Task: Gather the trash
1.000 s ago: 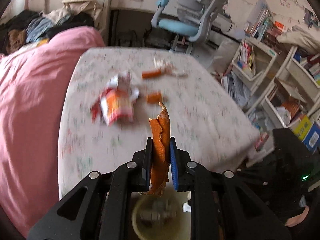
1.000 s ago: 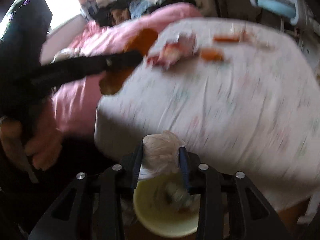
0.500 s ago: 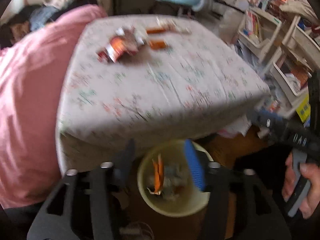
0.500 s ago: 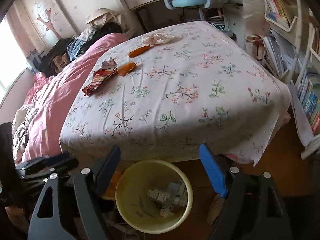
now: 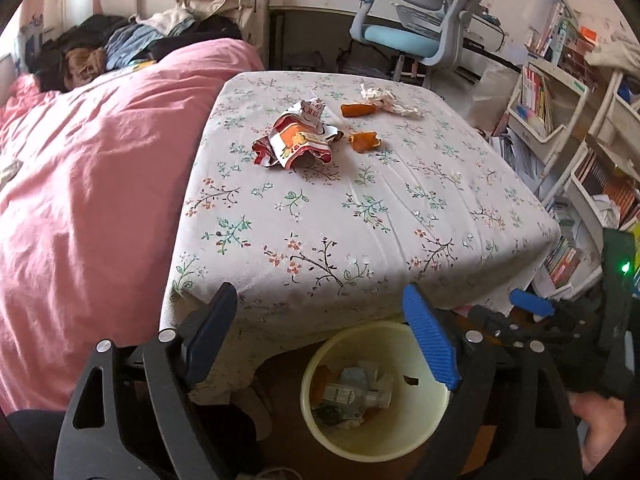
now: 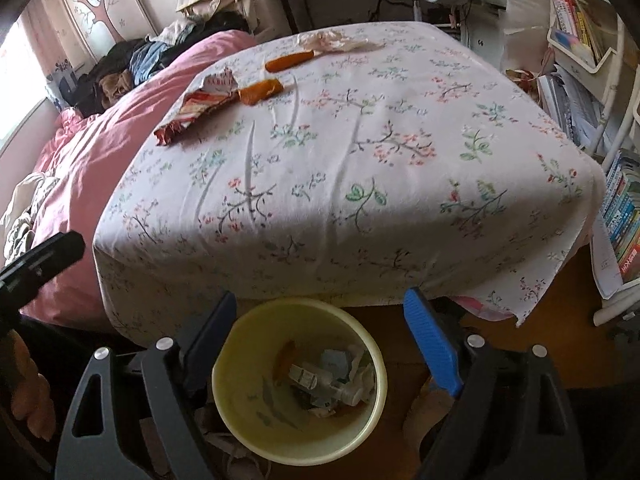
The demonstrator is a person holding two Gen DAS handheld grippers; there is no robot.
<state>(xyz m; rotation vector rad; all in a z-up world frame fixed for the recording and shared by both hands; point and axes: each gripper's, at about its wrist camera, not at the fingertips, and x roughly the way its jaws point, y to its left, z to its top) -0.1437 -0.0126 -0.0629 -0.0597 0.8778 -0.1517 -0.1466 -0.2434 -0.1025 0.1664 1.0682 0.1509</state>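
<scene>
Red characters are printed on the white part of the crumpled snack wrapper, too small and creased to read. Nothing else carries legible writing.

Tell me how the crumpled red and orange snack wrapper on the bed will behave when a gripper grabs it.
The snack wrapper looks like thin, creased foil film, so it will probably be very light and floppy, crushing flat between the fingers. Its glossy surface may be slippery, so a pinch on a folded ridge seems safer. It lies flat on the floral sheet, so rolling is unlikely.
</scene>
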